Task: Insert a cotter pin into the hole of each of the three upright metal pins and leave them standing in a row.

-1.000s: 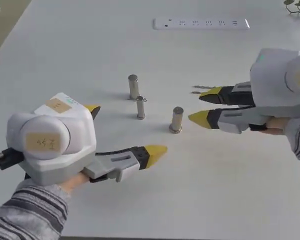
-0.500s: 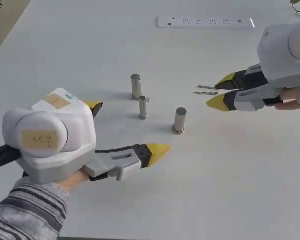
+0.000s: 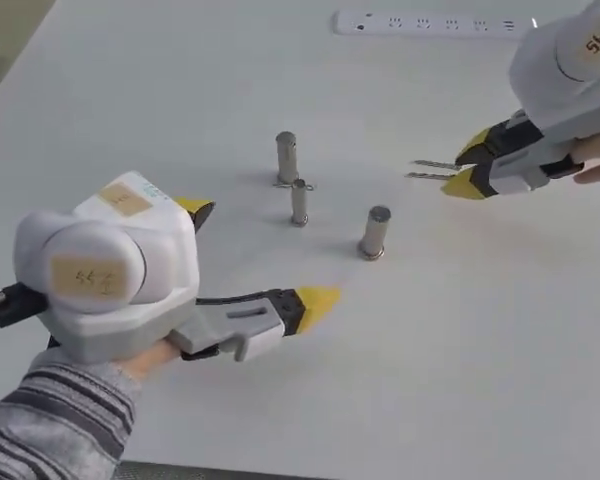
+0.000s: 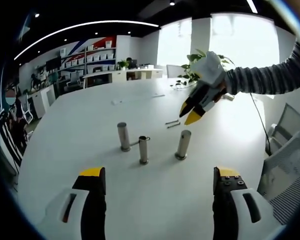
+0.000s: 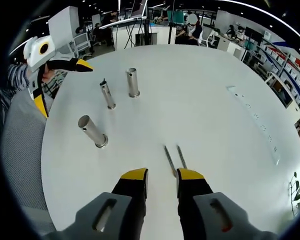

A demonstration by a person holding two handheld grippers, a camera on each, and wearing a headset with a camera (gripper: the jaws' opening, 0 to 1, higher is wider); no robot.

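Metal pins (image 4: 143,149), three in number, stand upright and apart on the white table (image 3: 280,400), in a slightly bent line running from 11 o'clock to 4 o'clock near the middle of the head view: the far pin (image 3: 287,158), the middle pin (image 3: 299,201) and the near pin (image 3: 376,232). The middle pin carries a fitted cotter pin (image 3: 306,185), whose loop projects from its top toward 3 o'clock; the far and near pins show plain tops. Two loose cotter pins (image 3: 430,170) lie flat and side by side on the table, at 3 o'clock of the far pin and well apart from it. The right gripper (image 3: 465,167) sits at 2 o'clock in the head view, jaws narrow with nothing between them, tips just beside the right ends of the loose cotter pins; whether they touch cannot be told. The left gripper (image 3: 260,255) sits at 8 o'clock, jaws wide and holding nothing, pointing toward 3 o'clock, with the three pins ahead of it in the left gripper view. A power strip (image 3: 435,22) lies at 1 o'clock along the far table edge.
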